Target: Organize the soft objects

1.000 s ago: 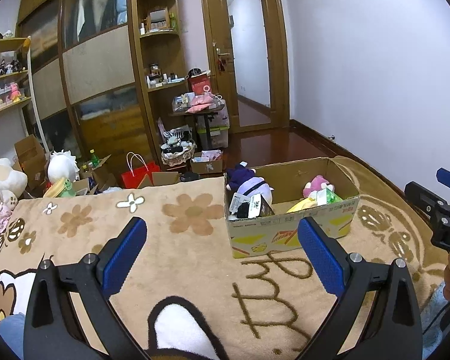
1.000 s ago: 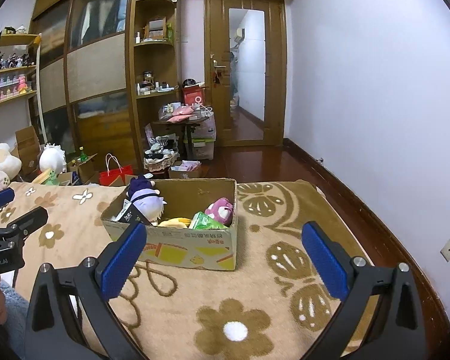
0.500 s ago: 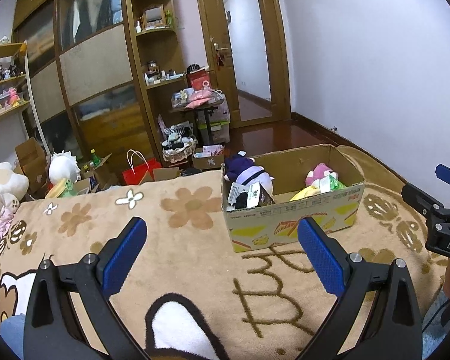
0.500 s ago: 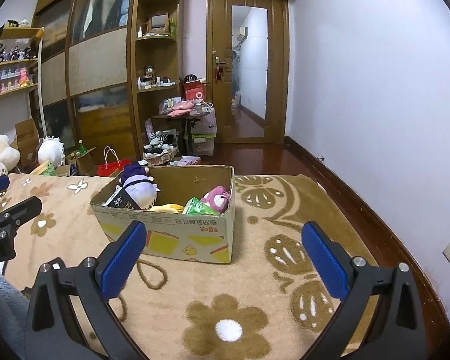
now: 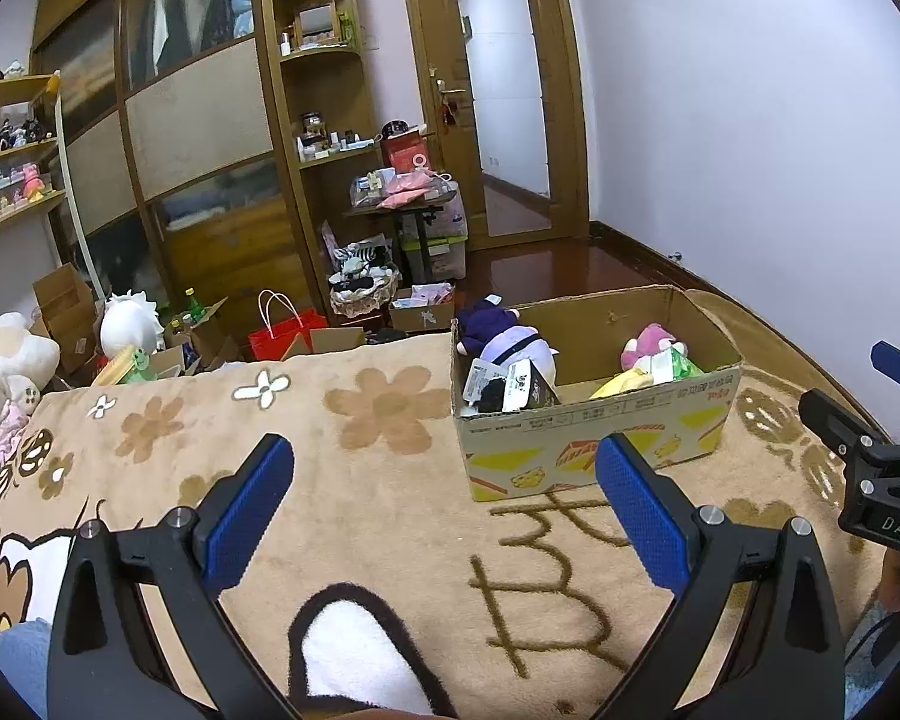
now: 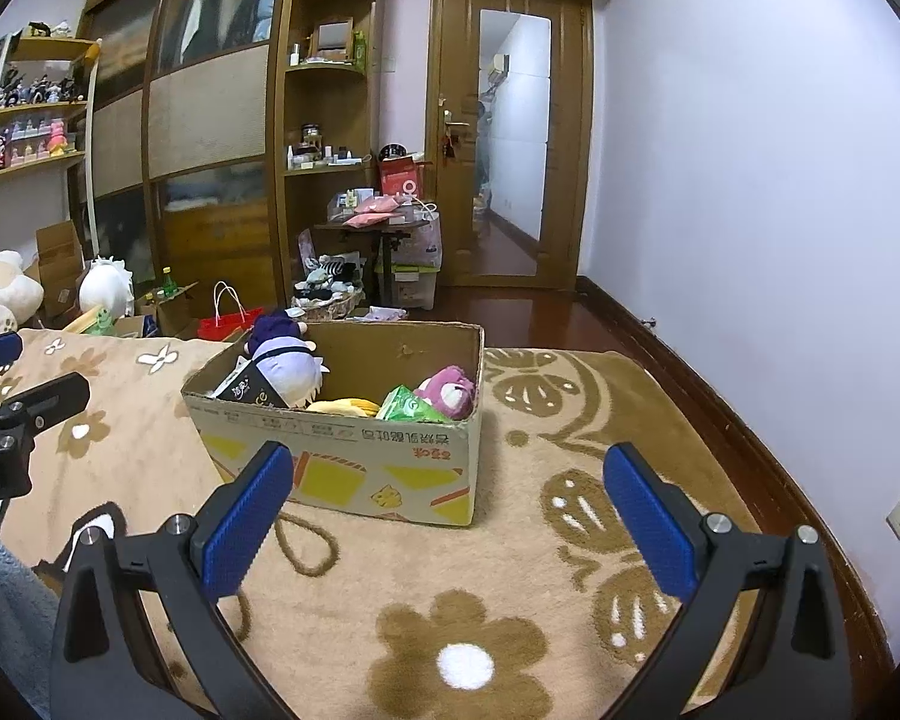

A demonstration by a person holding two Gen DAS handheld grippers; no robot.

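Left gripper: spread wide, nothing between the blue pads, hanging over the flower-print blanket short of the box.
Right gripper: likewise spread and empty, facing the box's printed front.
Cardboard box: open-topped, standing on the blanket.
Box contents: purple-haired plush doll at the left end beside a black card packet; pink plush bear, green packet and something yellow toward the right.
Other plush: white toys off the blanket's far left edge.
Step in hand: unsettled; fits soft toys gathered in the box, or toys waiting to be lifted out and sorted.
Next move: not fixed by this view; any grasp calls for a gentle squeeze on yielding fabric.
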